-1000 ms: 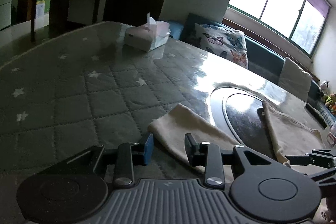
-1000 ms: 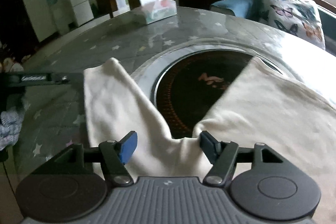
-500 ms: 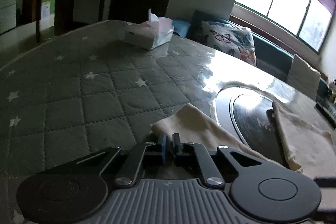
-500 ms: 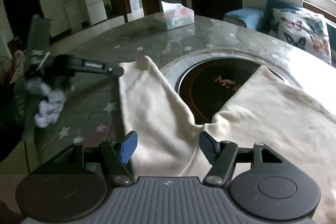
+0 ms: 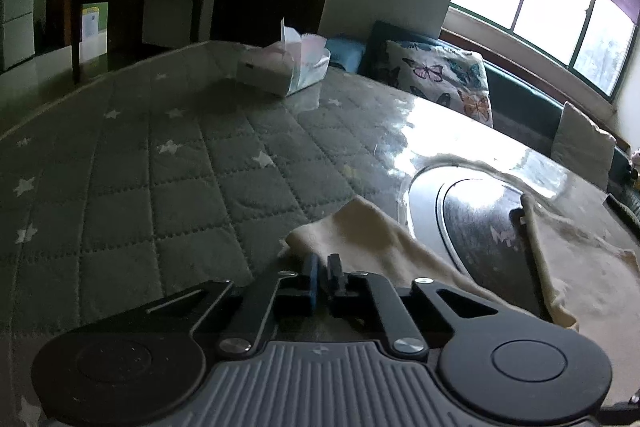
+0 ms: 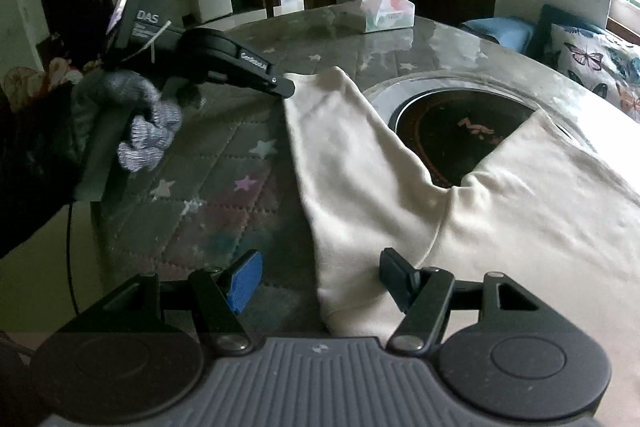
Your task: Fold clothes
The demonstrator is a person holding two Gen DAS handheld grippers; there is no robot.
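the right gripper is sitting nearest in its own view, its two fingers standing well apart with nothing pinched – the blue pad at about 7 o'clock over the bare quilted cover, the black pad at about 5 o'clock over cloth. one cream garment is lying flat on the table, its body filling the 3 to 5 o'clock side and one sleeve running up between the fingers towards 12 o'clock.

at the sleeve's far end, around 10 o'clock, the left gripper is meeting the cuff, carried by a hand in a grey knit glove. in the left wrist view its fingers are pressed together at the cuff's near edge; a fold of cloth seems to be caught between them, though the contact itself is hard to make out. the letters "das" are showing on the grey block above that gripper, with smaller print on its arm too blurred to read.

beyond the sleeve, one round dark inset in the tabletop is showing faint reddish lettering i cannot read. further off, at 12 o'clock, one tissue box is standing on the star-patterned cover – and at 2 o'clock one butterfly cushion is leaning on the window bench.
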